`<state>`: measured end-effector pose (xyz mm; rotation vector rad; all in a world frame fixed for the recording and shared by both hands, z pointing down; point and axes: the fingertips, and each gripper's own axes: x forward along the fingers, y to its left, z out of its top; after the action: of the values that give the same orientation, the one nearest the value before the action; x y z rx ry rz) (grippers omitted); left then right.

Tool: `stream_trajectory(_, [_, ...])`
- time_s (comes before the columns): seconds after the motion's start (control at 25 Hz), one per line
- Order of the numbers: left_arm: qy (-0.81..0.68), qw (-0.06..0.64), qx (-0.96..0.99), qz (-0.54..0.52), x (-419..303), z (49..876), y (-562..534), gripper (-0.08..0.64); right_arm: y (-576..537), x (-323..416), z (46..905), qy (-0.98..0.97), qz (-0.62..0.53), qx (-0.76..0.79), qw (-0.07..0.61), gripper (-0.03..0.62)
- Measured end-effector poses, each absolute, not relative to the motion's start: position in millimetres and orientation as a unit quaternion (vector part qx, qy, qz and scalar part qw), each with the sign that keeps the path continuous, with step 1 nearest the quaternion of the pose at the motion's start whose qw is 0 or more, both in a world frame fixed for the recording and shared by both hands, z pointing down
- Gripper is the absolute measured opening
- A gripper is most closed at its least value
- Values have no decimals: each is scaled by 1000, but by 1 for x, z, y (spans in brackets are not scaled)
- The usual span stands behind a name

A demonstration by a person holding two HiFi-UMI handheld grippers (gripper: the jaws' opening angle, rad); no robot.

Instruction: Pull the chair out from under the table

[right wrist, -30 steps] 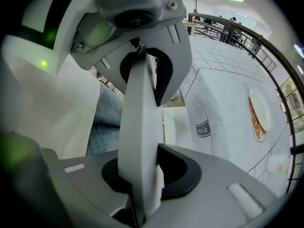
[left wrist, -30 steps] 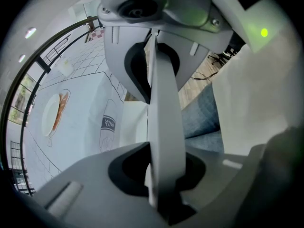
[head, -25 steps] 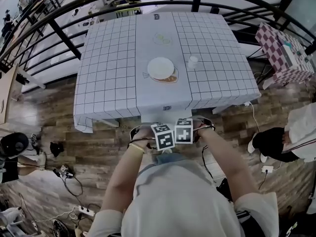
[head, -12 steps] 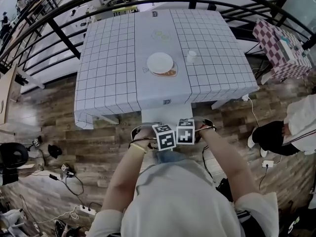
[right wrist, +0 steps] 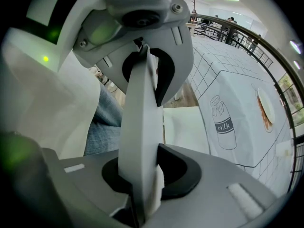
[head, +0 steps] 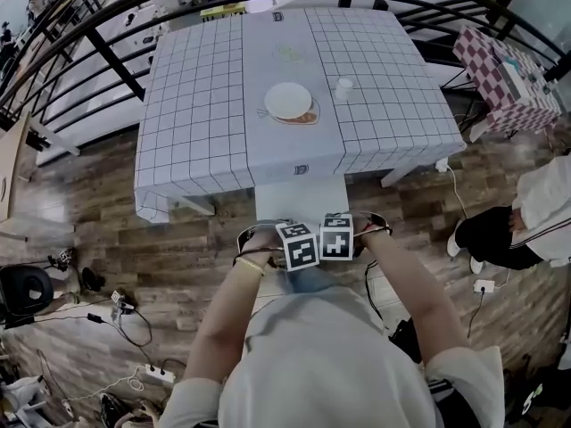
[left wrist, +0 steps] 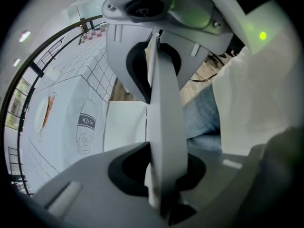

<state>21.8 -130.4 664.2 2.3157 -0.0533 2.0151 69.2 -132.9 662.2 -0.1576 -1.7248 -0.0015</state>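
Clamping the chair point(head: 299, 199) backrest: left tool point(left wrist: 162, 127) beside right tool point(right wrist: 141, 127).

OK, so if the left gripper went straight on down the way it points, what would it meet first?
The chair back, already clamped between its jaws: the left gripper would only slide further down that panel. Beneath it lies the white chair seat, though how far below is unclear.
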Motion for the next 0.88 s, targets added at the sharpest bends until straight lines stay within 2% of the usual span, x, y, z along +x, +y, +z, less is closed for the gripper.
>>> stream_trajectory(0.24, [-15, 34, 753, 657, 21, 665, -110, 81, -127, 74, 692, -759, -25, -46, 649, 78])
stream_trajectory(0.4, [-15, 34, 754, 656, 21, 665, -95, 81, -97, 66, 662, -763, 2, -61, 644, 78])
stream_trajectory(0.88, [-9, 31, 755, 655, 20, 666, -51, 83, -53, 65, 662, -764, 4, -56, 643, 80])
